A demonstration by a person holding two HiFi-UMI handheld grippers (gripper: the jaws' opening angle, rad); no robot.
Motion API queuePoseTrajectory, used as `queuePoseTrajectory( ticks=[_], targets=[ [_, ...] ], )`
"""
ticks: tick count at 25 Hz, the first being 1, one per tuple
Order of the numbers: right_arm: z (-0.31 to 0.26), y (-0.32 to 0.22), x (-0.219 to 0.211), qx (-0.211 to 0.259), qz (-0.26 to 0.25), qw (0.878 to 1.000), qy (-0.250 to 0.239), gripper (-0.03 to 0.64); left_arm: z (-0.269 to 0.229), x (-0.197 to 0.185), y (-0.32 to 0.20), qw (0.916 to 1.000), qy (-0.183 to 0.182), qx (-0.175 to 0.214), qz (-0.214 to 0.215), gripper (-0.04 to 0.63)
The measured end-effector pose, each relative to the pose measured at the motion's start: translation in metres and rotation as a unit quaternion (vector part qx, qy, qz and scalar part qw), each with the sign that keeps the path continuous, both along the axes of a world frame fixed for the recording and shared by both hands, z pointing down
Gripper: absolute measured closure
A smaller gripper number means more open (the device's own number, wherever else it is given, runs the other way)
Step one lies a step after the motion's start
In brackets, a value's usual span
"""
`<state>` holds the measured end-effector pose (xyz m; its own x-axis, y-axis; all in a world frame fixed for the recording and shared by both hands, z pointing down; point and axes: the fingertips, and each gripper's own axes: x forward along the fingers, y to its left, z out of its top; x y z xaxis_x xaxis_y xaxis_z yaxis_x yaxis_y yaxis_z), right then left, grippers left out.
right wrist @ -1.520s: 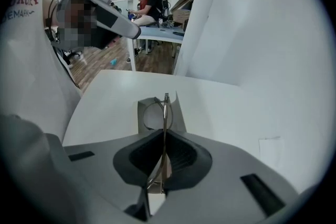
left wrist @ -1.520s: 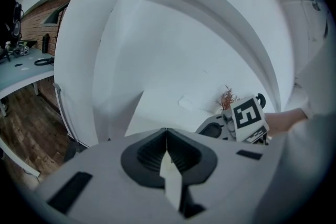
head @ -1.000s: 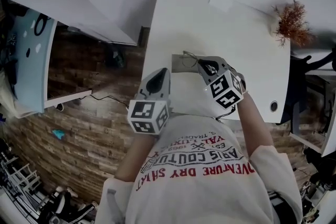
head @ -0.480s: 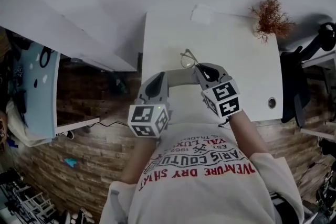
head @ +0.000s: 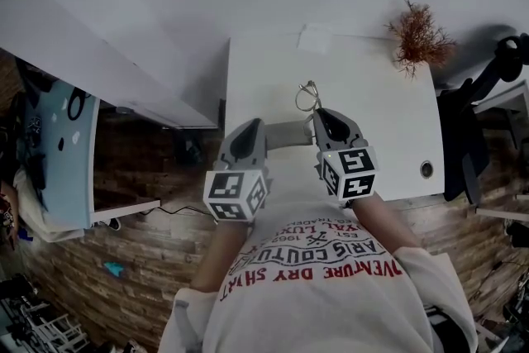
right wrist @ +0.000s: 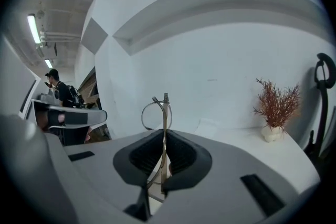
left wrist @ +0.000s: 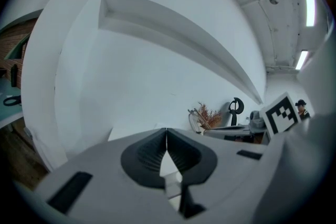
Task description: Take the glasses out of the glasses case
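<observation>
Now, right tongs (right wrist: 164, 136) nearly closed, pinching the glasses (right wrist: 165, 112) by their frame over the surface (head: 376, 124), left tongs (left wrist: 166, 144) closed on one end of the case (head: 288, 131).

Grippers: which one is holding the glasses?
The right gripper: the thin wire glasses stick up from between its shut jaws. The left gripper has no glasses, only the grey case at its tip.

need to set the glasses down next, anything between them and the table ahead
Nothing visible does. The right gripper holds the glasses clear of the glasses case in the left gripper beside it; the table ahead has only a white card and dried plant at its far edge.
</observation>
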<state>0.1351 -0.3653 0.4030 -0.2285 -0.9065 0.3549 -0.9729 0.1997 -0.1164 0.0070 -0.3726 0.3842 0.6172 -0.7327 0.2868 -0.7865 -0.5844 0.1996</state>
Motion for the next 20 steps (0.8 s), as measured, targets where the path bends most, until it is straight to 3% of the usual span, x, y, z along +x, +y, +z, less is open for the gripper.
queuePoseTrajectory(
  ticks=[5,20],
  targets=[
    [-0.0087,0.0019,-0.0017,0.026,-0.007,1.0,0.014,0.591,-0.0037,0.0042,-0.0026,1.0,0.003,0.006,0.001,0.588],
    [-0.0075,0.0045,-0.0024,0.03,-0.019,0.999,0.012,0.591,-0.0011,0.006,-0.0004,1.0,-0.001,0.004,-0.008,0.588]
  ],
)
